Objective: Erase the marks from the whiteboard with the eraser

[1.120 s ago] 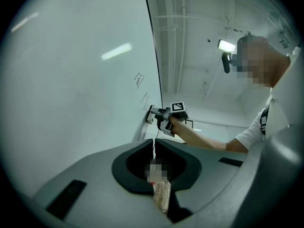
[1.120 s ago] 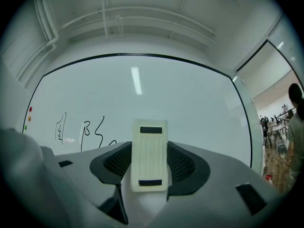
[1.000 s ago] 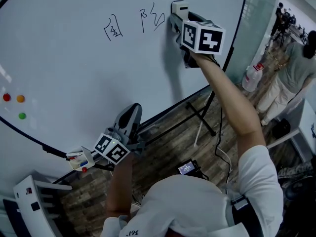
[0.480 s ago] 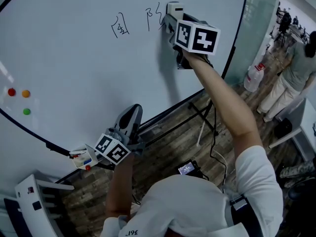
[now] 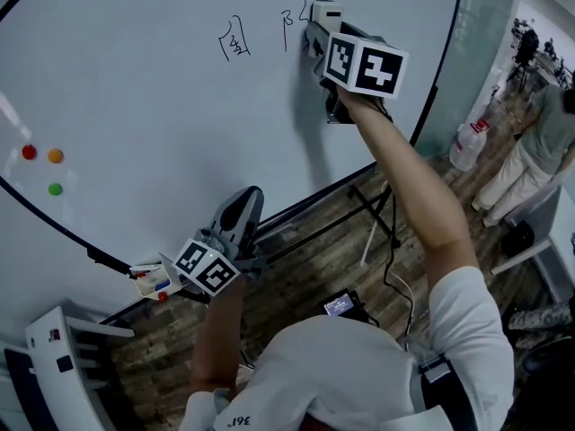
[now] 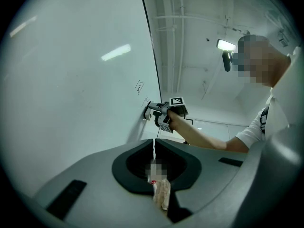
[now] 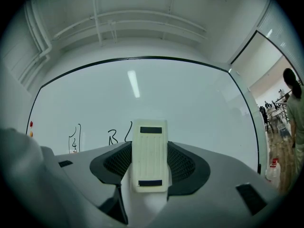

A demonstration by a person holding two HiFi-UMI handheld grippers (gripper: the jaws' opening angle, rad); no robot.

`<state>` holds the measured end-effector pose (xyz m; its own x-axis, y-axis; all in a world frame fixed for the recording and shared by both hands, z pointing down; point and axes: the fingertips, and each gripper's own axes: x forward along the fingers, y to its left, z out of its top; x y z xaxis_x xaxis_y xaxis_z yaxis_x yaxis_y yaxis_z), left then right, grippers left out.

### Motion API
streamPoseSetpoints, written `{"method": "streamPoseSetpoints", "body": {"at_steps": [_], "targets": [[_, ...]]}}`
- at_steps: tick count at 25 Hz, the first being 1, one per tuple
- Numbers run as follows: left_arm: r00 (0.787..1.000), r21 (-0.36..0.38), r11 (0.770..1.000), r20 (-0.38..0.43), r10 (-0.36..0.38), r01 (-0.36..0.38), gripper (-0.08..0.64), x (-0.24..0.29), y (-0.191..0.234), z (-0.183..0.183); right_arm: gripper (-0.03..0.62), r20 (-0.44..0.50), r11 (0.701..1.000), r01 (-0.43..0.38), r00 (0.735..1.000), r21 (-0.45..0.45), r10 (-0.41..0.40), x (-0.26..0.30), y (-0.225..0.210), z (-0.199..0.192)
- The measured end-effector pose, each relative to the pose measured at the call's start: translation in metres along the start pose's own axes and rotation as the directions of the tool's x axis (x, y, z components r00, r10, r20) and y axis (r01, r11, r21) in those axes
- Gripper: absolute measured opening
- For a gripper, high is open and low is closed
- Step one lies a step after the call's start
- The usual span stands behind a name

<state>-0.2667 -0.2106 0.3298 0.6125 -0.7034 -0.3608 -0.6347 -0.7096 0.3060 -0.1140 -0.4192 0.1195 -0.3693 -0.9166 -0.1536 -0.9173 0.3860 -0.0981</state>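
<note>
**Head view.** The whiteboard [image 5: 180,124] fills the upper left of the frame. Two groups of black marks [image 5: 235,39] sit near the top centre. I see the right gripper [image 5: 319,27] at the top centre, arm outstretched, with the white eraser [image 5: 326,13] at its tip, against the board and just right of the nearer mark. The left gripper [image 5: 237,215] hangs low in the lower left centre, off the board. Just beside it, at the board's lower edge, is a small tray of markers [image 5: 151,279]. A red magnet [image 5: 29,152], an orange magnet [image 5: 56,155] and a green magnet [image 5: 55,188] sit on the board at the left edge. A white bottle [image 5: 468,142] stands on the floor at right, with a bystander [image 5: 544,146] further right.

**Left gripper view.** The jaws are closed tip to tip with nothing clamped between the tips. A small crumpled tan scrap [image 6: 162,194] lies low in the seam; I cannot tell what it is. At mid-frame the other tool presses the eraser flat to the board.

**Right gripper view.** The jaws are clamped on the eraser, which stands upright between them at centre frame. The marks show to its left, and the nearest stroke runs right at the eraser's upper left corner.
</note>
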Motion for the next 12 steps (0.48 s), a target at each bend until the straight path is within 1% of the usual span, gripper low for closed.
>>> {"method": "streamPoseSetpoints", "body": {"at_steps": [3, 8, 12], "targets": [[1.000, -0.005, 1.000, 0.002, 0.000, 0.000, 0.008, 0.000, 0.001, -0.002, 0.250, -0.001, 1.000, -0.008, 1.000, -0.013, 0.008, 0.001, 0.006, -0.001], [1.000, -0.012, 1.000, 0.007, -0.004, 0.004, 0.008, 0.000, -0.001, -0.001, 0.250, 0.000, 0.996, -0.044, 0.999, -0.072, 0.044, -0.001, 0.031, 0.001], [1.000, -0.013, 1.000, 0.009, -0.006, 0.006, 0.008, -0.001, -0.002, -0.001, 0.250, 0.004, 0.997, -0.042, 0.999, -0.072, 0.042, -0.001, 0.036, 0.001]]}}
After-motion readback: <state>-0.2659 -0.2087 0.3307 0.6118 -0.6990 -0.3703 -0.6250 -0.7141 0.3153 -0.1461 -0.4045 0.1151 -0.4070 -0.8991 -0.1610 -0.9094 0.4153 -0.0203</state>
